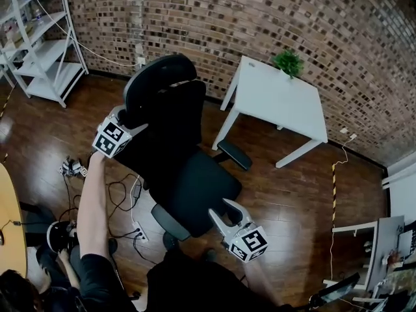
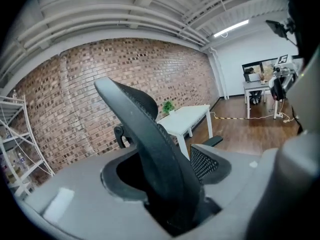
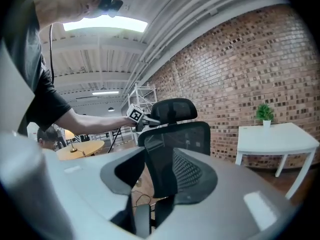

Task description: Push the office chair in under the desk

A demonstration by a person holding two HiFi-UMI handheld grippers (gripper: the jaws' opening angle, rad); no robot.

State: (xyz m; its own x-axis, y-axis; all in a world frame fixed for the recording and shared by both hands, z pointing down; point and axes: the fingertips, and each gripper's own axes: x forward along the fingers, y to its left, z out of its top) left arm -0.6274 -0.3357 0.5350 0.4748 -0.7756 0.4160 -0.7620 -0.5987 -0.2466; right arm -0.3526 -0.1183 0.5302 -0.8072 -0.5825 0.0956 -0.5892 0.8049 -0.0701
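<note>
Left tool [image 1: 133, 121] clamps office chair [image 1: 195, 181] backrest edge

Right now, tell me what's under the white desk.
Under the white desk only its legs, wood floor and brick wall show; in the head view its top covers most of that space.

Wears a black short-sleeved top [image 1: 188, 285], with sleeves [image 3: 47, 101] cut above the elbow. Bears a left gripper [image 1: 132, 119] and a right gripper [image 1: 223, 209] of pale grey moulded plastic, each with a cube [image 1: 112, 139] of black-and-white square markers at the rear. Shows broad, smooth grey jaws in both gripper views, with dark curved hollows [image 2: 125, 176] on the inner faces, one of them mesh-textured.
</note>
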